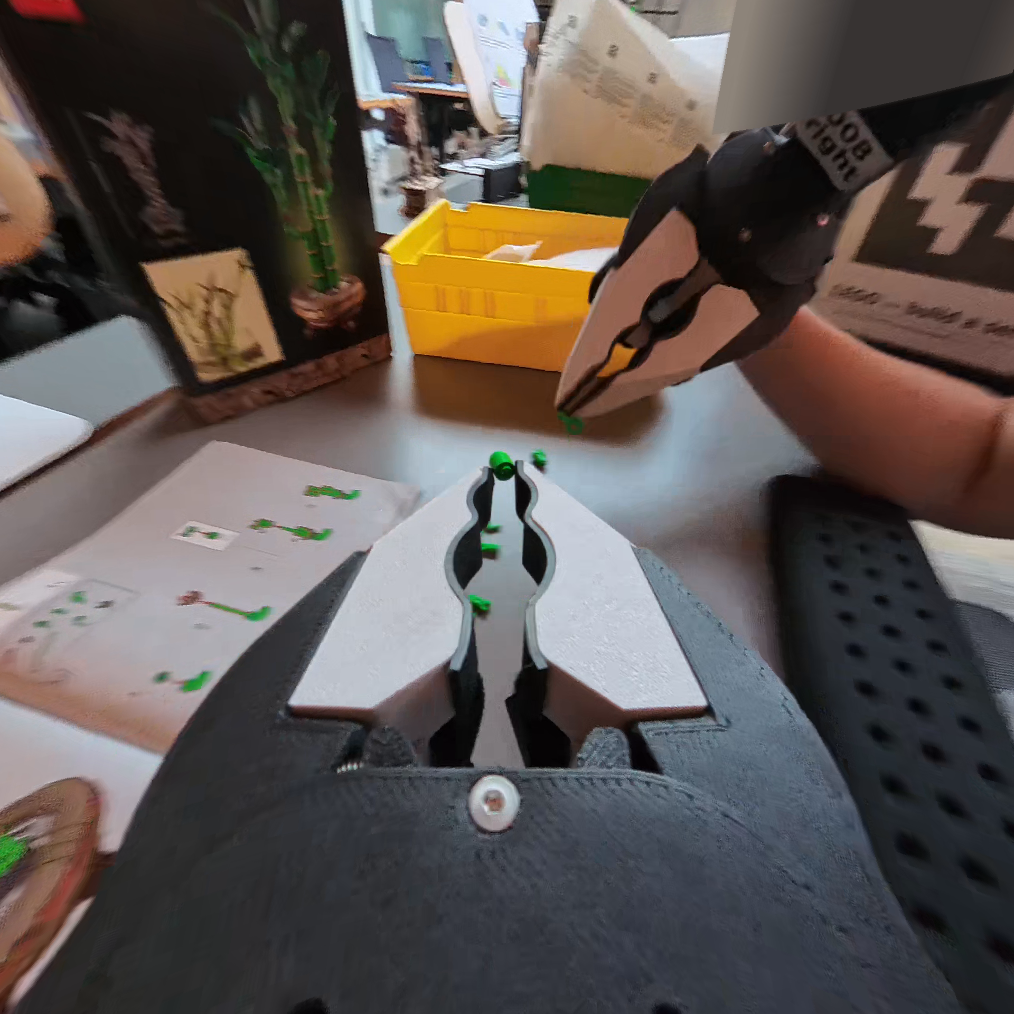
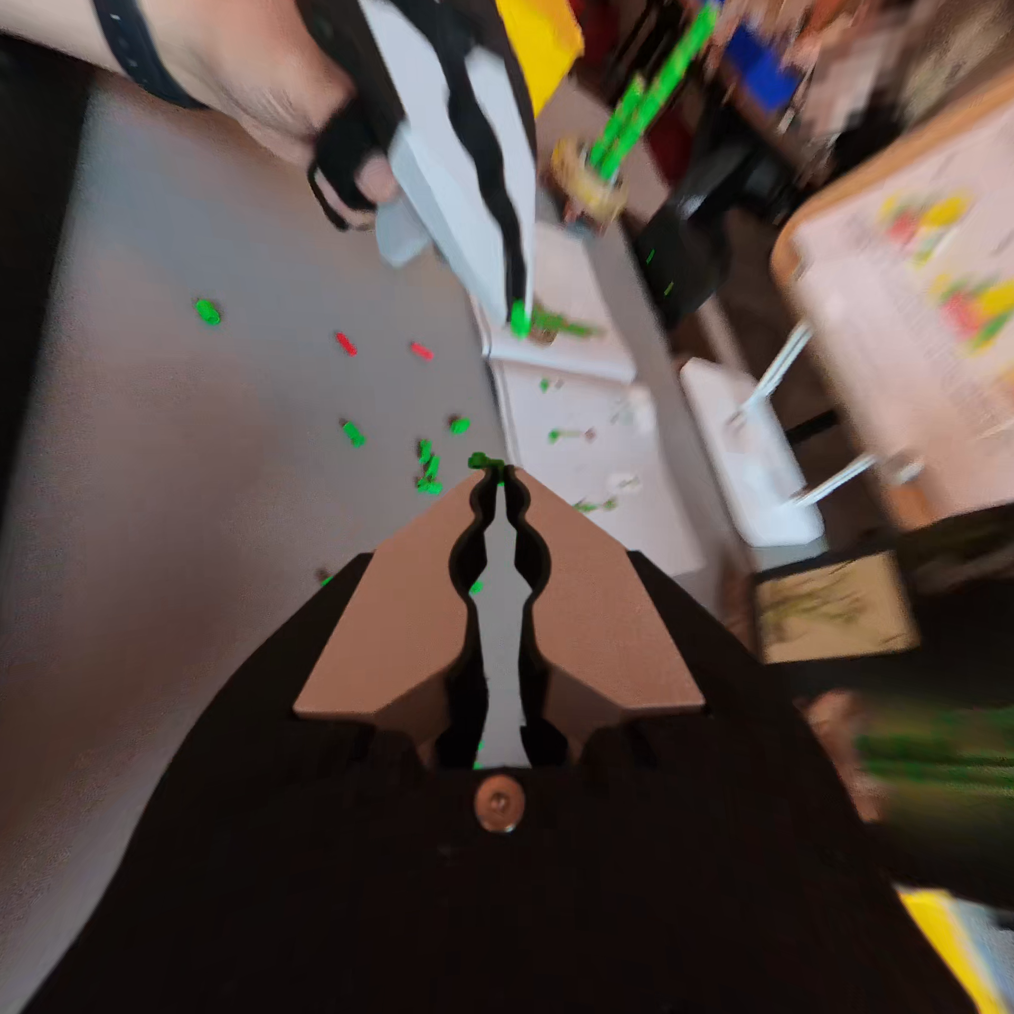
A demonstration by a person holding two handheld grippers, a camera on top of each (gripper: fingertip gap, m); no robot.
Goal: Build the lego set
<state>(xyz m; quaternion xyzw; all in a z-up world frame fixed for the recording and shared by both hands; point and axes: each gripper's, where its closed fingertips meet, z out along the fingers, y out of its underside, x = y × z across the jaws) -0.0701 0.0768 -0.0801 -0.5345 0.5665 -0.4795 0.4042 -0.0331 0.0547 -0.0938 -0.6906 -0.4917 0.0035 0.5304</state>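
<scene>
My left gripper [image 1: 500, 467] pinches a small round green piece [image 1: 500, 464] only at the very tips, above the dark table [image 1: 631, 494]. My right gripper [image 2: 496, 471] is pressed on another small green piece [image 2: 484, 461], also just at the tips. I think the main risk is that one piece turns or jumps out when I push them together, because the plastic is smooth and the hold is so shallow. The right wrist view is also blurred, so alignment is hard to judge. The fingers [image 1: 592, 592] are pale and matt with wavy black inner edges. Loose green pieces [image 2: 428, 466] lie on the table near the open instruction booklet [image 1: 181, 554]; a glossy yellow bin [image 1: 494, 307] stands far.
</scene>
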